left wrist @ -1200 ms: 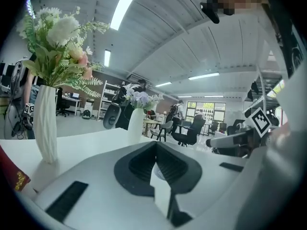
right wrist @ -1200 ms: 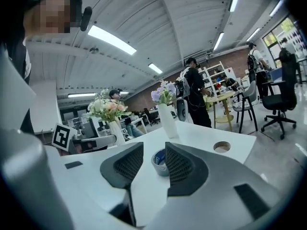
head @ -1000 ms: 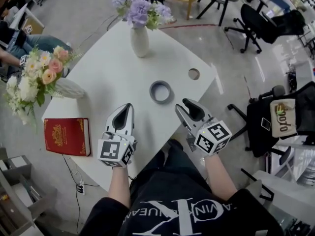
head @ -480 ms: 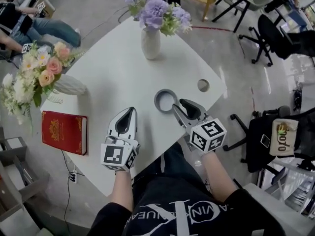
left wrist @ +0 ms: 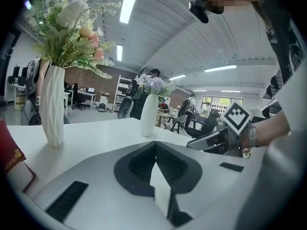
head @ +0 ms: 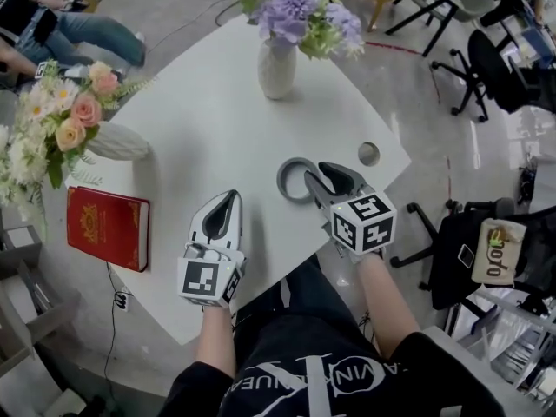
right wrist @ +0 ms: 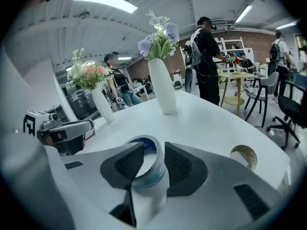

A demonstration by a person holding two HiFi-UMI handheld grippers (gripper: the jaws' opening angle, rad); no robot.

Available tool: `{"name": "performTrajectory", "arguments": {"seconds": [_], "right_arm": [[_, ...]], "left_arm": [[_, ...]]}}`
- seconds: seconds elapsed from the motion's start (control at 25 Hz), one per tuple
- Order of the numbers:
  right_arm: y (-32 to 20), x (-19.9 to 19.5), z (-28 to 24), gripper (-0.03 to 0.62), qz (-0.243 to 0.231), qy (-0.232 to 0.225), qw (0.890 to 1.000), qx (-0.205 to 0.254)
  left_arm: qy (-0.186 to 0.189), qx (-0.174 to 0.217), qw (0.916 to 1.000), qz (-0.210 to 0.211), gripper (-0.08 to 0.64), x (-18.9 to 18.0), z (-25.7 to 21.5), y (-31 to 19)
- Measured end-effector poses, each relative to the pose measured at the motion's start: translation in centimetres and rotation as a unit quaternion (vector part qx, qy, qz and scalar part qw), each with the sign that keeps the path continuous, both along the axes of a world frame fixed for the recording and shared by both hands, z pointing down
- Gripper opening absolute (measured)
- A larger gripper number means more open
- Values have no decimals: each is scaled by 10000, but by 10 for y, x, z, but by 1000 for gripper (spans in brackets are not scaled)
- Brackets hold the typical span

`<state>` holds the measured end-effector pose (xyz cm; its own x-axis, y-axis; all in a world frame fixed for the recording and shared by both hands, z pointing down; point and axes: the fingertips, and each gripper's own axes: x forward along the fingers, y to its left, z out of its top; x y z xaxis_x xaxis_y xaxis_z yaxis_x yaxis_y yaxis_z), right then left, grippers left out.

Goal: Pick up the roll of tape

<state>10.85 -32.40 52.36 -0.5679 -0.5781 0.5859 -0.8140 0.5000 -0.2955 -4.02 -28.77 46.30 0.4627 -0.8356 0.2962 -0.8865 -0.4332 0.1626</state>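
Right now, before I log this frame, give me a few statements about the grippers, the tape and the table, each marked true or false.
1. The left gripper has its jaws together with nothing between them. True.
2. The right gripper has its jaws on the wall of the roll of tape, one jaw inside the ring. True.
3. The red book lies to the right of the right gripper. False: it lies by the table's left edge, to the left of the left gripper.
4. One vase stands on the table. False: two do, the purple-flower vase and the pink-flower vase.
5. The tape sits in the round hole. False: the hole is apart from it.
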Motion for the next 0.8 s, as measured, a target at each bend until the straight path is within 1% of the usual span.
{"name": "performTrajectory", "arguments": {"seconds": [0.2,0.36,0.6,0.72,0.8], "right_arm": [[-7,-4,11,124,-199,405,9988,-192],[-10,-8,19,117,-314,633,9970,-316],[-16,-9,24,83,-296,864,9952,-363],[-15,-10,27,86,-421,1042,9927,-448],[-13,-11,31,104,-575,1224,9893,-541]], "left_arm": [[59,-41,9999,-80,3,-2,4,1],[41,-70,9999,-92,3,-4,8,5],[101,-53,9997,-195,3,-9,6,9],[112,-36,9997,-218,3,-11,5,11],[111,-33,9997,-229,3,-12,4,12]]}}
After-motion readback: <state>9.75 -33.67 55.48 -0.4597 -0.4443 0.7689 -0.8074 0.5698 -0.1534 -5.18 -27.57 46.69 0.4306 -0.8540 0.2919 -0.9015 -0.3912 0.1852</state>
